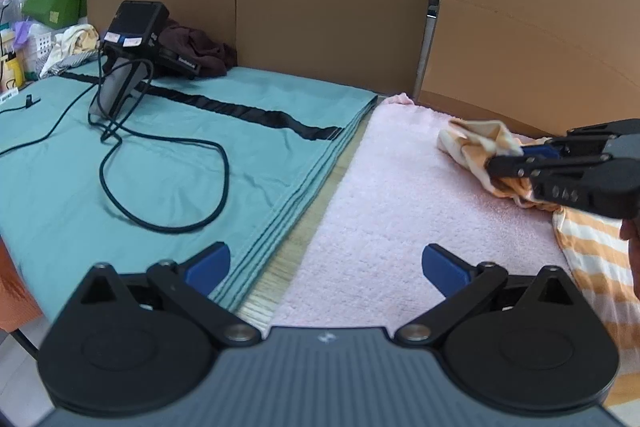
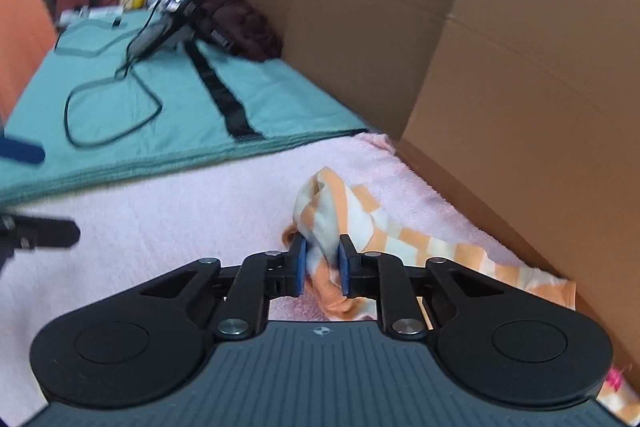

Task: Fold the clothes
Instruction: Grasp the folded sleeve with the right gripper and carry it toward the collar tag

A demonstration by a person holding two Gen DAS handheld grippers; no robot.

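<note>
Orange-and-white striped cloth (image 2: 360,223) lies bunched near the back right of a pink towel (image 1: 384,203), close to the cardboard wall (image 1: 328,11) that stands behind the desk. One end of it rises in a crumpled peak, and the rest trails flat toward the right edge of the towel. The right tool (image 2: 323,265) has its two blue pads pressed together on a fold of this cloth, which fills the narrow gap between them; in the left wrist view the same tool (image 1: 516,163) comes in from the right with the fabric gathered at its tip. The left tool (image 1: 326,265) stands with its fingers spread wide apart and nothing between them, over the near left part of the pink towel, well apart from the cloth. Left of the towel lies a folded teal sheet (image 1: 160,163) with a black strip across it. On the sheet sits a black device (image 1: 132,47) with a looping black cable (image 1: 168,223), and a dark maroon garment (image 1: 200,47) is heaped behind it.
</note>
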